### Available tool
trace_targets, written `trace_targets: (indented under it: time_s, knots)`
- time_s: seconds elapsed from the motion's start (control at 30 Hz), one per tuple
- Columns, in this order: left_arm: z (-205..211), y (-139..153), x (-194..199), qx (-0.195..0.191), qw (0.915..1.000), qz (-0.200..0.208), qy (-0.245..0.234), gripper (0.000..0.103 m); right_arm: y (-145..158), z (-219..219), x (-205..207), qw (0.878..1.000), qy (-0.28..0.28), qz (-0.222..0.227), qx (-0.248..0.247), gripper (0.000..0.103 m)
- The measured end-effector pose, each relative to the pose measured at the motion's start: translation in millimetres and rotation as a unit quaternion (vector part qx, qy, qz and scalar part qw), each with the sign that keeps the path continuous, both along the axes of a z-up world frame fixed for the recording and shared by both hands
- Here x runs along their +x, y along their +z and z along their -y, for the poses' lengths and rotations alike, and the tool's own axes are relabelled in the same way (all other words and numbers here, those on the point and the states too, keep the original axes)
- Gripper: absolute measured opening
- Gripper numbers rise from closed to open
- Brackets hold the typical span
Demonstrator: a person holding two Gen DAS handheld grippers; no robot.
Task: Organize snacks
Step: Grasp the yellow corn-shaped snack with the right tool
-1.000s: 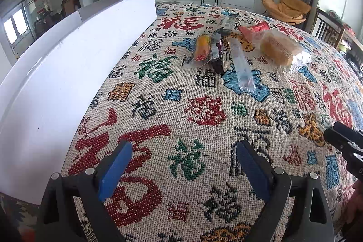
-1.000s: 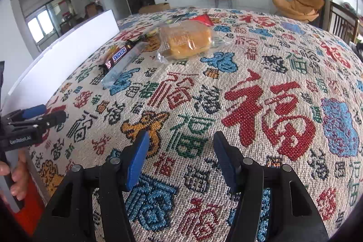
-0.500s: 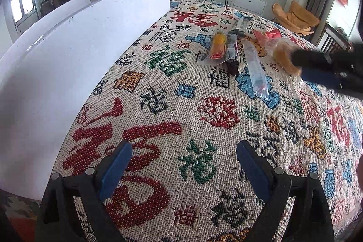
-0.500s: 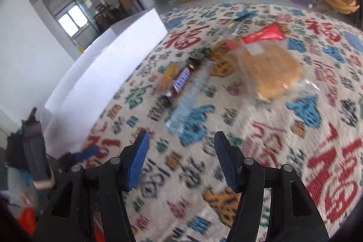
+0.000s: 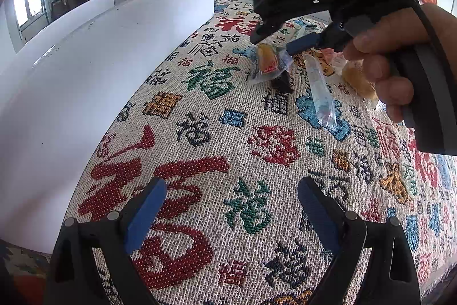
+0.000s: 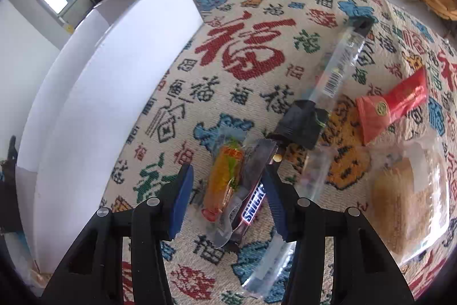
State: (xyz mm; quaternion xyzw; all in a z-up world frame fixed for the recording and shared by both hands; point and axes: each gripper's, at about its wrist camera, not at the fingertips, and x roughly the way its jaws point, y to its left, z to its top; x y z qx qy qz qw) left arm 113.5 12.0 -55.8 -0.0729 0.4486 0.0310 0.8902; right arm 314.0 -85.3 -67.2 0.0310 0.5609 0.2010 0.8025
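Since half a second ago the right gripper has swung in from a wide look over the cloth and dropped low onto the snack pile, while the left gripper has stayed almost where it was. The right gripper's blue pads stand wide apart and hold nothing; between them, at lower centre of the right wrist view, lie the orange snack in its clear wrapper and, touching it on the right, the Snickers bar, whose end tucks under the right-hand pad. To do the pick well, I judge the fingers should shift a little left so that only the orange pack sits between them, then close on its filled middle rather than the slippery crimped end, or both packs may come up together. The orange pack looks soft and crinkly, with red print at its near end and a green patch at its far end. Just right of the pads lies a long clear sleeve; further out are a black-ended clear tube pack, a red packet and bagged bread at the right edge. The white box fills the left of the frame, a likely place for the snacks. The left gripper hovers, spread and empty, over the patterned tablecloth at lower centre of its view.
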Motion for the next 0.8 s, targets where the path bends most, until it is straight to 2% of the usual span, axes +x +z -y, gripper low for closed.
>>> trace_targets:
  time_s: [0.2, 0.4, 0.43, 0.47, 0.5, 0.63, 0.8]
  knots:
    - [-2, 0, 1, -0.006, 1.0, 0.0, 0.003, 0.093, 8, -24, -3, 0.999, 0.032, 0.035, -0.021, 0.052]
    - [-3, -1, 1, -0.008, 1.0, -0.002, 0.003, 0.093, -12, -37, 5, 0.998, 0.044, 0.008, -0.041, 0.051]
    - [-3, -1, 1, -0.008, 1.0, -0.002, 0.003, 0.093, -16, -38, 5, 0.998, 0.042, 0.01, -0.043, 0.048]
    - [-3, -1, 1, -0.008, 1.0, -0.002, 0.003, 0.093, -19, -39, 6, 0.998, 0.039, 0.01, -0.045, 0.032]
    - [-3, -1, 1, -0.009, 1.0, -0.002, 0.004, 0.093, -23, -38, 7, 0.998, 0.034, 0.01, -0.05, 0.023]
    - [-8, -2, 2, -0.017, 0.9998, -0.006, 0.007, 0.093, -17, -30, 1, 0.999, 0.026, 0.029, -0.026, 0.022]
    - [-9, -4, 3, -0.019, 0.9997, -0.009, 0.009, 0.093, 28, 8, -27, 0.996, 0.018, 0.065, 0.054, 0.022]
